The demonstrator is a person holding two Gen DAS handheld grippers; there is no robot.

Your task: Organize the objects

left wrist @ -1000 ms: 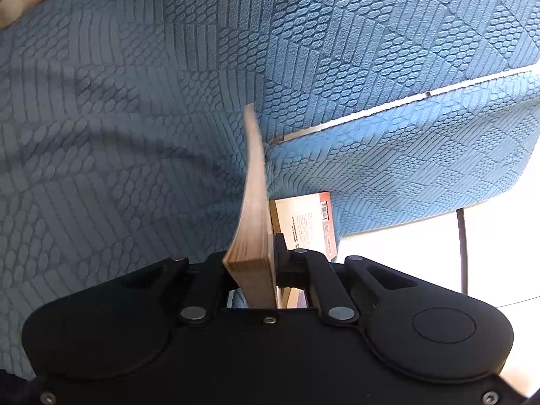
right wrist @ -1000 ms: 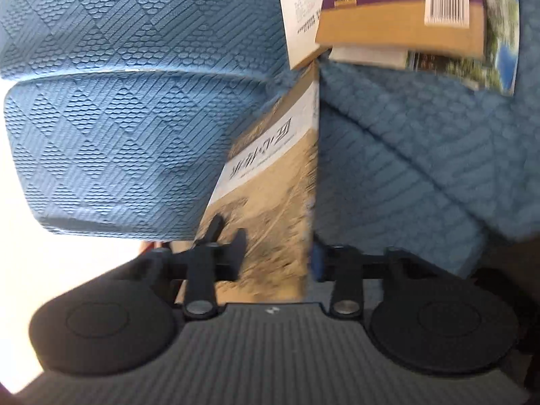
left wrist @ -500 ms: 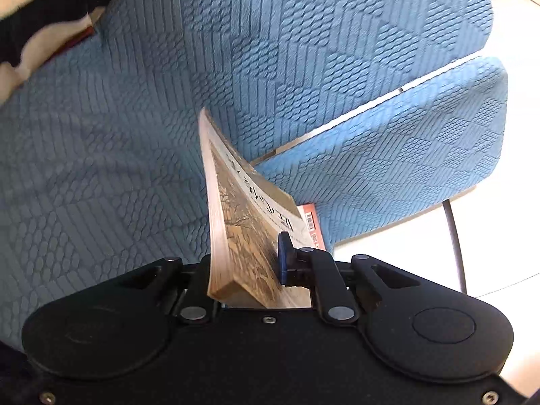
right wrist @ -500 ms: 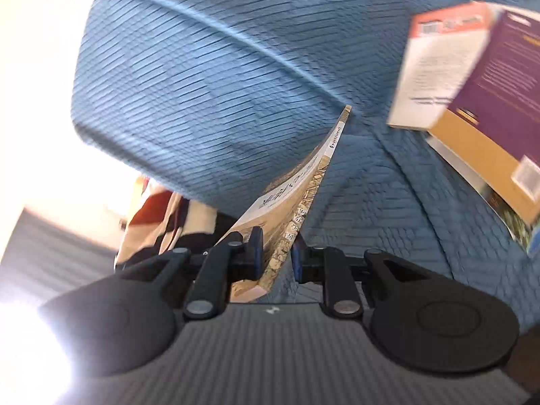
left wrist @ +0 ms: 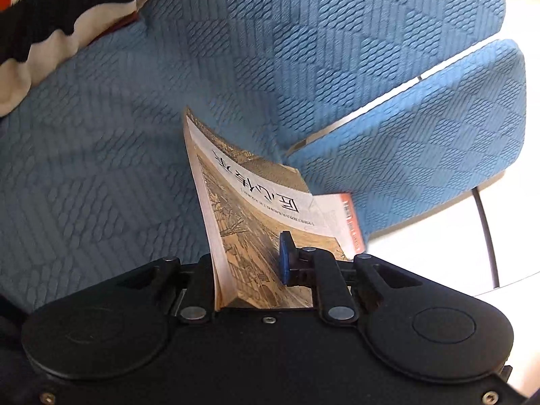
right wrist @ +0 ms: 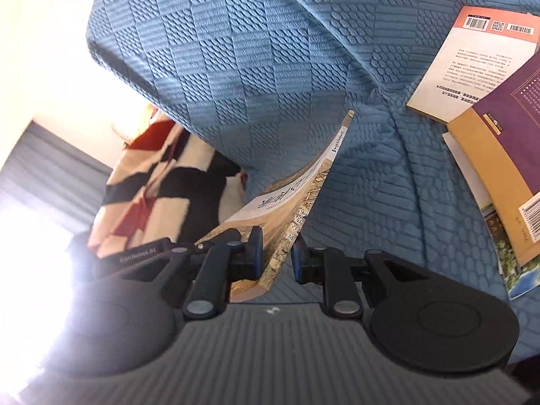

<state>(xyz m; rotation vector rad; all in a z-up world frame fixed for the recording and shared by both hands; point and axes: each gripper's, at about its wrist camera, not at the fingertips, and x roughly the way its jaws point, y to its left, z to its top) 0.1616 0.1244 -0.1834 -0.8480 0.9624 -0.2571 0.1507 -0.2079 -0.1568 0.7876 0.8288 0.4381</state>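
A tan book with a landscape cover and Chinese title (left wrist: 249, 216) stands on edge above the blue sofa seat (left wrist: 101, 168). Both grippers have it between their fingers. My left gripper (left wrist: 248, 266) has its jaws wide apart around one edge of the book; the right blue pad (left wrist: 285, 263) looks just off the cover, the left finger is hidden behind the book. My right gripper (right wrist: 275, 258) is shut on the book's (right wrist: 290, 209) spine end. A pile of books (right wrist: 472, 77) lies on the seat at the right wrist view's right.
A patterned red, black and cream cushion (right wrist: 158, 182) lies by the sofa arm; it also shows in the left wrist view (left wrist: 50, 17). A blue sofa arm (left wrist: 422, 141) and a pale tiled floor (left wrist: 438, 243) are at the right. An orange-edged book (left wrist: 341, 222) peeks out behind the held book.
The book has tilted so that its cover faces the left wrist camera. The left jaws have spread wider. The right gripper has closed on the spine and swung, bringing the cushion into view.
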